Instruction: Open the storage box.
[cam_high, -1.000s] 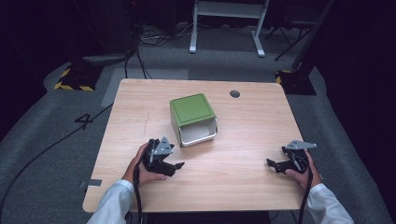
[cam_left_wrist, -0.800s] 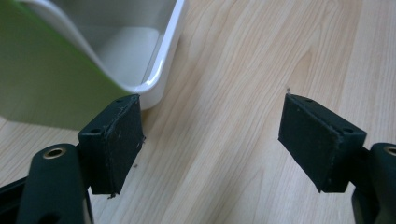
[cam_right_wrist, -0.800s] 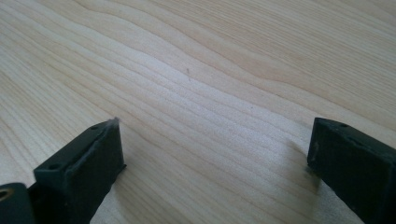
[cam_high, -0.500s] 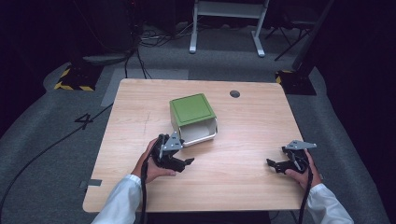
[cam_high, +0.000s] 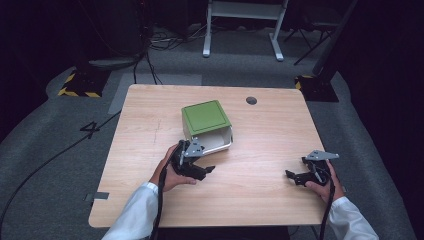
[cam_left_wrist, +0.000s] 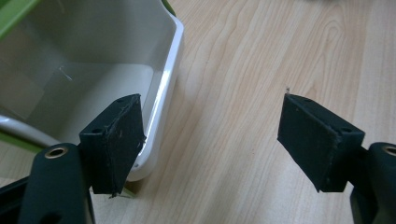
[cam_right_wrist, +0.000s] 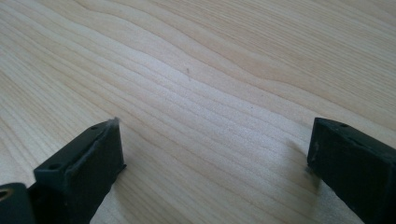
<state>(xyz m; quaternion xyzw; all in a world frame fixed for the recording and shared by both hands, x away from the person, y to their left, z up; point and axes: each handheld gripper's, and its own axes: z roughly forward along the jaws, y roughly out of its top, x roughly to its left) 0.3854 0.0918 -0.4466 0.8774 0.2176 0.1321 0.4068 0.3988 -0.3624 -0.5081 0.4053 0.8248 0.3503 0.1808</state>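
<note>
Green-lidded box (cam_high: 206, 124) beside left hand-held gripper (cam_high: 199, 169)

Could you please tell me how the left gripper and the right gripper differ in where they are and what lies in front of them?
The left gripper sits close to the green and white bin, one jaw by its white rim; the right gripper lies far from it, near the table's right edge, facing bare wood. Both are open and hold nothing.
</note>
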